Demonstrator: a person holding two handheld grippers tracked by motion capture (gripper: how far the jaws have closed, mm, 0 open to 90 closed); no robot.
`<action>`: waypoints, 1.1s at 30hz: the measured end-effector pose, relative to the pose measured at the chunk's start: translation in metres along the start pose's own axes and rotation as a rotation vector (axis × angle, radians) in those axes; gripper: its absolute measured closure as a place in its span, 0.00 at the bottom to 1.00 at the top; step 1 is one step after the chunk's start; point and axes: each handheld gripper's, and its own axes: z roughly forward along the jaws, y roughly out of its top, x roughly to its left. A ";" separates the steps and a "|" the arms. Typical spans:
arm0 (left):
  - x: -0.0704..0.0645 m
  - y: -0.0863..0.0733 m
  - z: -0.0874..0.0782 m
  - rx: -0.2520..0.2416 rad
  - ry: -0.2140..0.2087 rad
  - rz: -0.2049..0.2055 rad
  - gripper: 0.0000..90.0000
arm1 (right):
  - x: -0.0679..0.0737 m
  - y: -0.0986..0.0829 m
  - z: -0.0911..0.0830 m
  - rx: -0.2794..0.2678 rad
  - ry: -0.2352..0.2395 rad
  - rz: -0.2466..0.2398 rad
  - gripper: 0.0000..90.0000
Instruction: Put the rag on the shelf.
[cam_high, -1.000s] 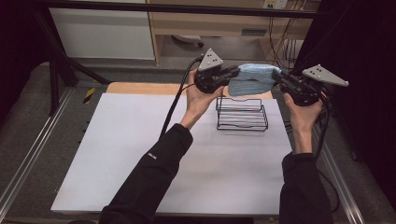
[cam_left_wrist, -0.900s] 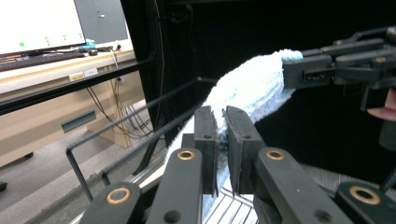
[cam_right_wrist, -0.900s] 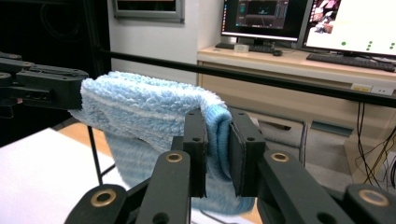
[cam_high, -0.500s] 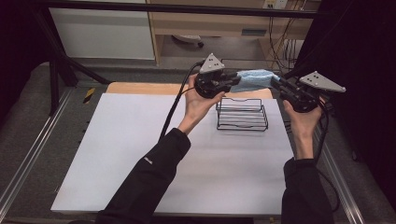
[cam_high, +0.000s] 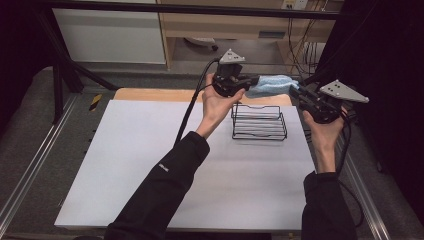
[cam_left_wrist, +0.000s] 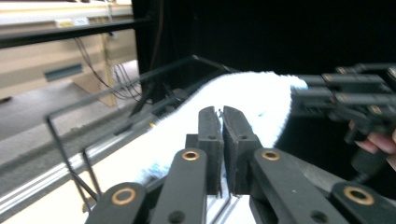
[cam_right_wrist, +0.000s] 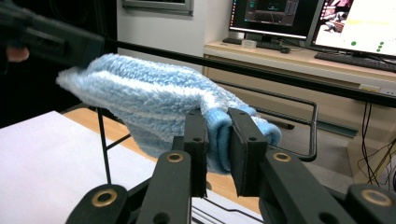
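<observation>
A fuzzy light-blue sock (cam_high: 272, 84) hangs stretched in the air between my two grippers, just above the far rim of a black wire basket (cam_high: 259, 122). My left gripper (cam_high: 248, 82) is shut on one end of the sock (cam_left_wrist: 247, 93), its jaws (cam_left_wrist: 222, 114) pressed close together on the fabric. My right gripper (cam_high: 296, 91) is shut on the ribbed cuff end (cam_right_wrist: 218, 121). In the right gripper view the sock (cam_right_wrist: 154, 93) runs left to the other gripper (cam_right_wrist: 70, 42).
The basket stands at the far right of the white table sheet (cam_high: 150, 165), with a wooden strip (cam_high: 155, 94) beyond it. Metal rails (cam_high: 30, 170) run along the table's sides. A desk with monitors (cam_right_wrist: 289, 16) stands behind.
The right gripper has sunk a little and drawn away from the left one. The sock between them is pulled longer and thinner. The left gripper has hardly moved.
</observation>
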 end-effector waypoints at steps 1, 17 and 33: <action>-0.001 -0.003 0.000 0.005 -0.005 0.003 0.97 | 0.000 0.000 0.000 0.000 0.003 0.004 0.86; -0.002 -0.027 0.013 0.092 0.022 0.090 1.00 | 0.008 0.017 -0.013 -0.048 0.049 0.046 0.60; 0.005 -0.041 0.018 0.107 0.041 0.114 1.00 | 0.002 -0.015 0.010 0.131 0.055 0.121 1.00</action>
